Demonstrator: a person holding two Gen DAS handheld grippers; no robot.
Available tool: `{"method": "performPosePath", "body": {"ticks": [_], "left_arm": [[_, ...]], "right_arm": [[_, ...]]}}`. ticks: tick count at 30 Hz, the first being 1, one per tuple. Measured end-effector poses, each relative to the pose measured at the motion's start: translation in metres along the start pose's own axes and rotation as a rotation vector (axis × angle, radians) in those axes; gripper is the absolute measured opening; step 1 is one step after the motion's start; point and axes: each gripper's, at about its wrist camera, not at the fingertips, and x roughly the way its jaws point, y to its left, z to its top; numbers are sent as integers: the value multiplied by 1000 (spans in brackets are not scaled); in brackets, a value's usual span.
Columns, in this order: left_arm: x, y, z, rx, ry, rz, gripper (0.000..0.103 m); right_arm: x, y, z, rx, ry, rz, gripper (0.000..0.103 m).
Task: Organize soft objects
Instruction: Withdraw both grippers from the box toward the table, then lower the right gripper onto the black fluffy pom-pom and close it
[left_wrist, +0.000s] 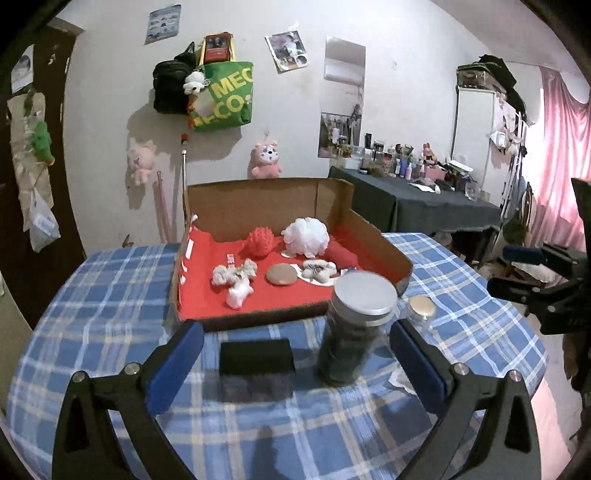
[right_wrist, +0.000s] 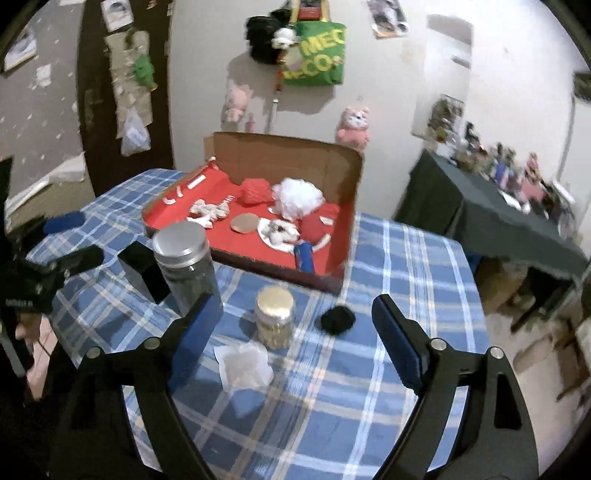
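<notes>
A cardboard box (left_wrist: 369, 236) lined in red sits on the checked table. It holds a red pouf (left_wrist: 258, 240), a white pouf (left_wrist: 306, 236), a fluffy white toy (left_wrist: 236, 278), a tan round pad (left_wrist: 281, 275) and a white-grey soft piece (left_wrist: 319, 269). My left gripper (left_wrist: 291, 332) is open, with nothing touching its pads. My right gripper (right_wrist: 293, 306) is open too. A black pompom (right_wrist: 337, 320) and a crumpled clear bag (right_wrist: 243, 365) lie on the cloth between its fingers, touching neither. The box (right_wrist: 347, 206) lies beyond them.
A tall silver-lidded jar (left_wrist: 358, 325), a small gold-lidded jar (right_wrist: 275, 317) and a black box (left_wrist: 256, 356) stand in front of the carton. A blue tube (right_wrist: 304, 258) lies in its corner. A cluttered dark table (left_wrist: 424, 206) stands at the right; bags hang on the wall.
</notes>
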Motion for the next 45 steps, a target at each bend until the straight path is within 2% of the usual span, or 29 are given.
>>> {"method": "performPosePath", "body": {"ticks": [2, 5, 15, 21, 25, 28, 32, 36, 37, 39, 41, 42, 43, 44, 45], "left_arm": [[0, -7, -13, 3, -10, 25, 103], [4, -14, -27, -10, -3, 13, 103], [26, -36, -57, -23, 66, -16, 103], [48, -58, -62, -12, 144, -61, 103], [66, -80, -61, 8, 189, -85, 103], [83, -93, -60, 12, 217, -93, 100], [104, -107, -58, 4, 260, -107, 92], [122, -115, -59, 2, 295, -109, 85], [126, -116, -60, 3, 304, -109, 81], [134, -119, -62, 2, 325, -108, 75], [139, -120, -64, 7, 334, -103, 61], [139, -121, -64, 17, 325, -97, 52], [137, -122, -64, 27, 317, -108, 30], [137, -122, -64, 29, 322, -147, 20], [136, -121, -64, 23, 326, -172, 18]], "right_arm": [[1, 0, -10, 7, -9, -22, 85], [7, 2, -27, 21, -21, -69, 85], [36, -12, -56, 86, 32, -39, 85], [67, -44, -56, 102, 83, 72, 85], [92, -58, -50, 56, 120, 99, 85], [111, -68, -44, 33, 146, 140, 85], [131, -74, -39, -13, 171, 167, 85], [144, -74, -38, -46, 181, 204, 73], [147, -74, -38, -50, 184, 206, 69], [152, -72, -39, -56, 194, 212, 50], [154, -71, -40, -52, 201, 224, 35], [153, -70, -41, -51, 198, 222, 35], [152, -69, -41, -51, 192, 218, 35], [147, -68, -41, -46, 181, 213, 35], [143, -68, -40, -36, 175, 216, 35]]}}
